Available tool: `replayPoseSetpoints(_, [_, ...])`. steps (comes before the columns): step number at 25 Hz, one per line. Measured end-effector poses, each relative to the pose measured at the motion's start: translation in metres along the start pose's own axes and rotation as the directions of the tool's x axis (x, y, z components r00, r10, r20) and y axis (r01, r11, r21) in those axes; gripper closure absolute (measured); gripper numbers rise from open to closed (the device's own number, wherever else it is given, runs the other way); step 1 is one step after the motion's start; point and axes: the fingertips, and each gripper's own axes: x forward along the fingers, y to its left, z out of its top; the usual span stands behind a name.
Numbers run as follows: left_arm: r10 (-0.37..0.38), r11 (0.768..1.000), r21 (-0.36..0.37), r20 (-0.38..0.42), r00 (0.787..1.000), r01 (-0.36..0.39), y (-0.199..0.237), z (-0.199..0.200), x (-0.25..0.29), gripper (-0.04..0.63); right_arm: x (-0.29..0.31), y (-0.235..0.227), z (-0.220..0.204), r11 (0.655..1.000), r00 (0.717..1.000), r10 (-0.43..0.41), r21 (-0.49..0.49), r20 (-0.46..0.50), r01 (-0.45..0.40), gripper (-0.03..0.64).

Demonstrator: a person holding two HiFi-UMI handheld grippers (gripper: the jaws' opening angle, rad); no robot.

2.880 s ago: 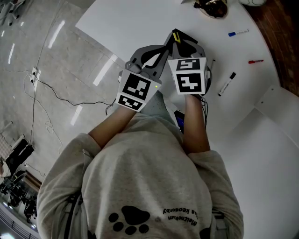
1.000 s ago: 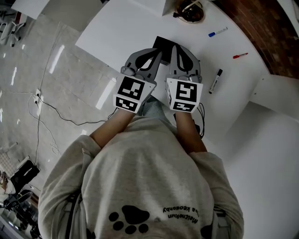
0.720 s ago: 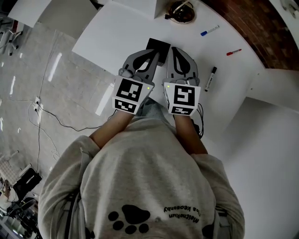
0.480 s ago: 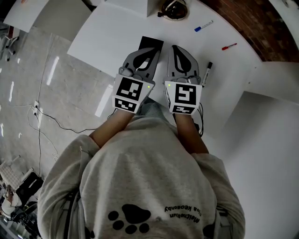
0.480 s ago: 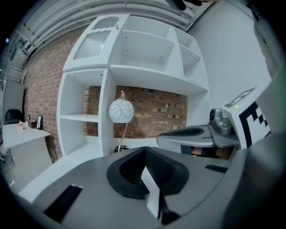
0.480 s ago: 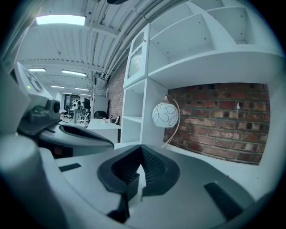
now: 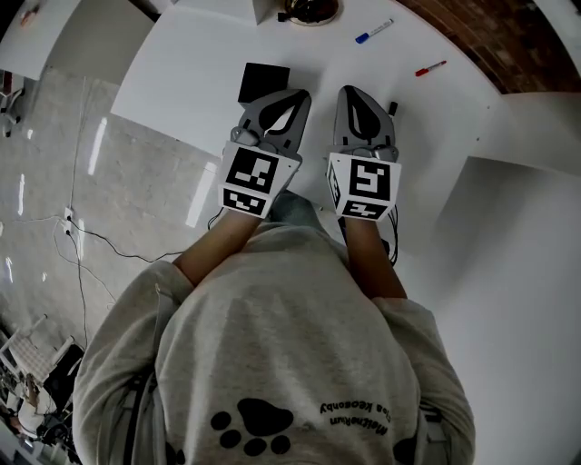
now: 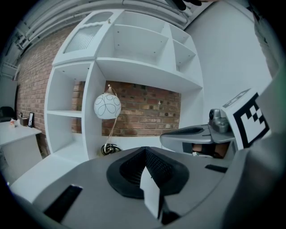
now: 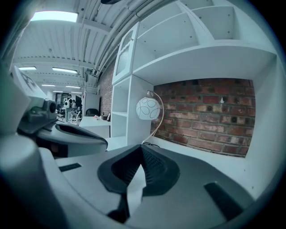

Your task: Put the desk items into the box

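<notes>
Two pens lie on the white desk (image 7: 182, 73), blue marker (image 7: 374, 31) and red marker (image 7: 430, 68), well apart from both claws. Black square item (image 7: 263, 82) just beside left gripper (image 7: 302, 93). Left gripper and right gripper (image 7: 350, 91) jaws pressed together, nothing between.

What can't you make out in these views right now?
Head view: round thing cut off by the top edge.
Head view: black marker mostly hidden behind the right gripper.
Head view: black square, box or flat item, too small to tell.
Gripper views: blue marker, red marker out of frame.
</notes>
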Motion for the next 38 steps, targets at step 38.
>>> replayPoseSetpoints(38, [-0.097,0.993,-0.08,-0.151,0.984,0.086,-0.039,-0.079,0.064,0.591,0.028,-0.047,-0.15,0.993,0.851,0.119,0.083,-0.511,-0.089,0.6])
